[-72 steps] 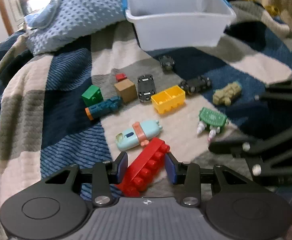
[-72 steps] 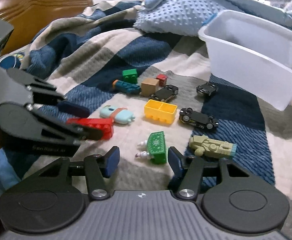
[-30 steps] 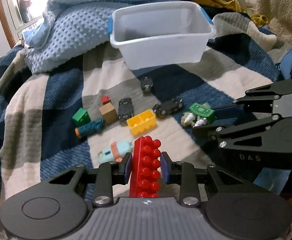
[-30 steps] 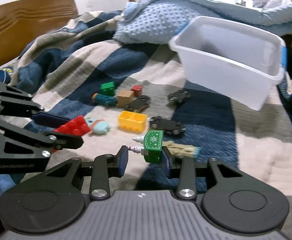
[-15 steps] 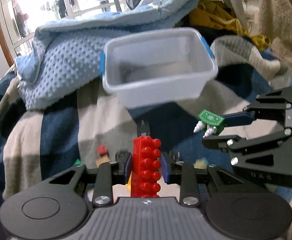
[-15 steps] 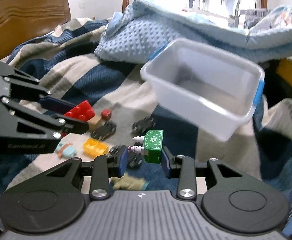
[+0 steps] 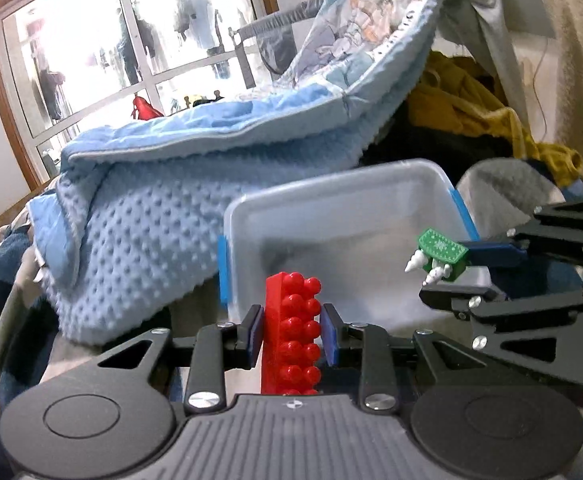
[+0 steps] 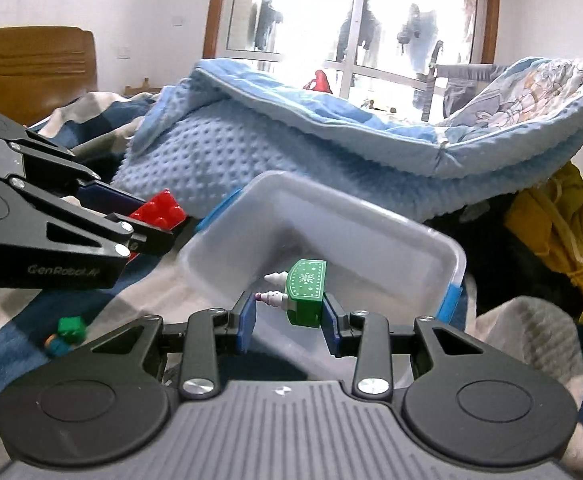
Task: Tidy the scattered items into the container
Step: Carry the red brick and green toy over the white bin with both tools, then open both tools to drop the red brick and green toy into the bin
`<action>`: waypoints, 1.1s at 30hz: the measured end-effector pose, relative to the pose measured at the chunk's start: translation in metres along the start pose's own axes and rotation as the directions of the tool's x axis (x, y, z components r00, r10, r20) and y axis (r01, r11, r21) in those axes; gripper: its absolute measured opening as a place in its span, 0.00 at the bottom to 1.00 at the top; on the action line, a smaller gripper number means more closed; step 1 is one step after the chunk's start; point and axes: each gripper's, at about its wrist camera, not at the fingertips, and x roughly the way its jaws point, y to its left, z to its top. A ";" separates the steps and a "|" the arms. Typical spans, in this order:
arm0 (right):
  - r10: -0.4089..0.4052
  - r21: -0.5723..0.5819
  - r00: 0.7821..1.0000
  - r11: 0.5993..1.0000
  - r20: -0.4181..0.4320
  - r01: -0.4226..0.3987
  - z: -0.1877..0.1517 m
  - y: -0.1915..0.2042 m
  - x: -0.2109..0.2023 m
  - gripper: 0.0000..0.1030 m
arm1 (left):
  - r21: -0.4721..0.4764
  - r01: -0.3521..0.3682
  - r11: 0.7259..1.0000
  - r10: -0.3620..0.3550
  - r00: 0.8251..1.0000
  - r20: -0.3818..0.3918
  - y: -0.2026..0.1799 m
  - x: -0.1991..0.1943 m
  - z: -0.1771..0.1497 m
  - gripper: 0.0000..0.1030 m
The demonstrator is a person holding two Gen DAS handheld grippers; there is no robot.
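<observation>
My left gripper [image 7: 291, 330] is shut on a long red studded brick [image 7: 291, 328] that stands upright between its blue pads. It hangs just before the near rim of the clear plastic bin [image 7: 331, 200] with blue clips. My right gripper [image 8: 289, 314] is shut on a green toy with white pointed feet [image 8: 305, 294], held over the bin [image 8: 371, 232]. In the left wrist view the right gripper [image 7: 447, 276] reaches in from the right with the green toy [image 7: 441, 254] above the bin's right side. In the right wrist view the left gripper [image 8: 153, 220] carries the red brick [image 8: 159, 208] at the bin's left corner.
A bumpy light-blue blanket [image 7: 151, 220] is heaped behind and left of the bin. Yellow and dark clothes [image 8: 551, 220] lie at its right. A small green block [image 8: 71, 326] and a teal toy [image 8: 57, 342] lie on the checked blanket [image 8: 11, 344] at lower left.
Both grippers have risen and moved forward with their toys, from above the scattered toys up to the bin. The bin now fills the middle of both views.
</observation>
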 end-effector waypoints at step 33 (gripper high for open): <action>-0.166 -0.053 0.982 0.985 -0.086 0.162 -0.010 -0.048 0.104 0.92 | -0.078 -0.009 0.997 0.001 0.995 -0.100 0.010 0.116 0.006 0.66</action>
